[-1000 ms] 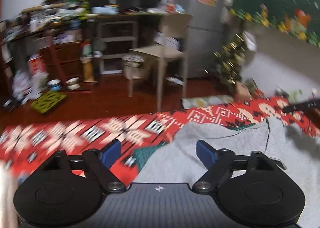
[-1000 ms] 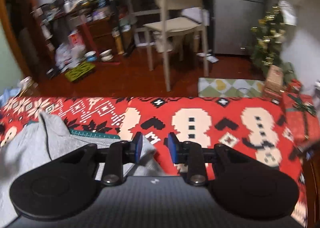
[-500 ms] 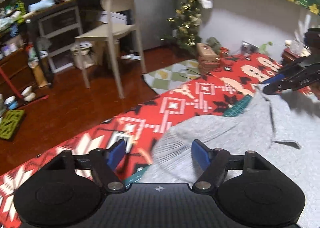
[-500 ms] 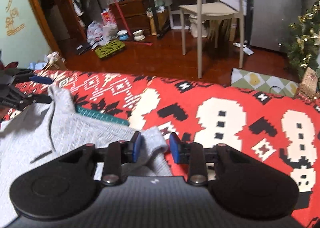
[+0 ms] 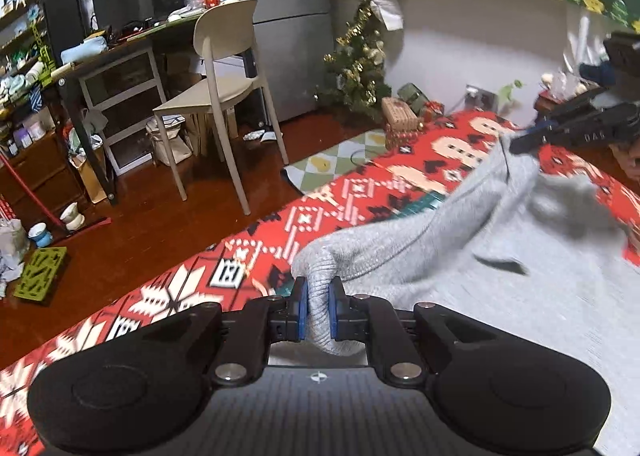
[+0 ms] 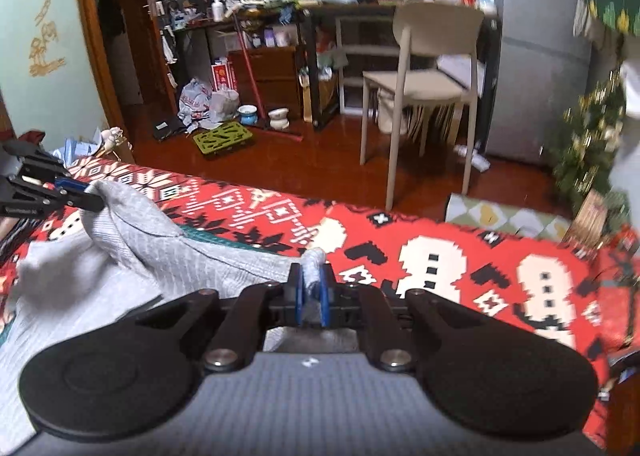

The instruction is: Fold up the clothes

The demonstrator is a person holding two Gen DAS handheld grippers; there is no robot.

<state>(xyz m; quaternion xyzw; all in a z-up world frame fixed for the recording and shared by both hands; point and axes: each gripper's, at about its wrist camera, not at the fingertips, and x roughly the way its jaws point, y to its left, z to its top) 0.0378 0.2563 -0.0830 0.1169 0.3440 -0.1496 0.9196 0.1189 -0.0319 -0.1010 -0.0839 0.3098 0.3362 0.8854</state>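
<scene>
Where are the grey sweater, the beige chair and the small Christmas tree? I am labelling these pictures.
grey sweater [image 5: 500, 296]: left wrist view, on the flat knit body.
beige chair [image 6: 436, 29]: right wrist view, on the backrest.
small Christmas tree [image 5: 356, 71]: left wrist view, on its tinsel-hung branches.

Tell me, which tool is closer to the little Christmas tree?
Right. The right tool grips the sweater on the tree's side; the left tool grips its far end.

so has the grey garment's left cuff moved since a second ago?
Yes. The grey garment cuff, flat before, is now pinched in the left gripper and raised off the red blanket.
</scene>
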